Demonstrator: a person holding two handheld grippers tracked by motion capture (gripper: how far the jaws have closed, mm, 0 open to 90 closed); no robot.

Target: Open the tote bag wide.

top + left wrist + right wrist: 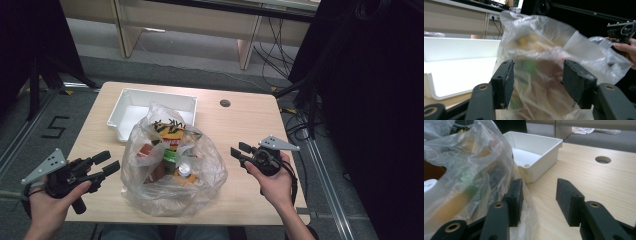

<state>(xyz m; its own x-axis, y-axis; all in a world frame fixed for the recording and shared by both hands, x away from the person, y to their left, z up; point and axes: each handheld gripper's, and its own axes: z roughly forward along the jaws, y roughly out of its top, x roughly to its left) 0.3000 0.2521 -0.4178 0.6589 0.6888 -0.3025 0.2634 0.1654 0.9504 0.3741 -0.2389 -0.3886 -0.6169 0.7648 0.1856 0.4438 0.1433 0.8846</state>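
A clear plastic bag [172,167] bulges at the middle of the wooden table [245,122], stuffed with snack packs and a bottle with a white cap. My left gripper [108,162] lies low at the bag's left side, jaws open and pointing at it. In the left gripper view the bag [544,57] sits just beyond the open left gripper [536,77]. My right gripper [239,150] hovers to the right of the bag, also open. In the right gripper view the right gripper [539,195] has bare table between its jaws, and the bag [461,167] brushes the left jaw.
A white tray [131,102] stands behind the bag, its front hidden by the plastic; the tray [541,147] looks empty. A round cable hole [225,103] sits at the back right of the table. Dark stands and cables flank the table on the floor.
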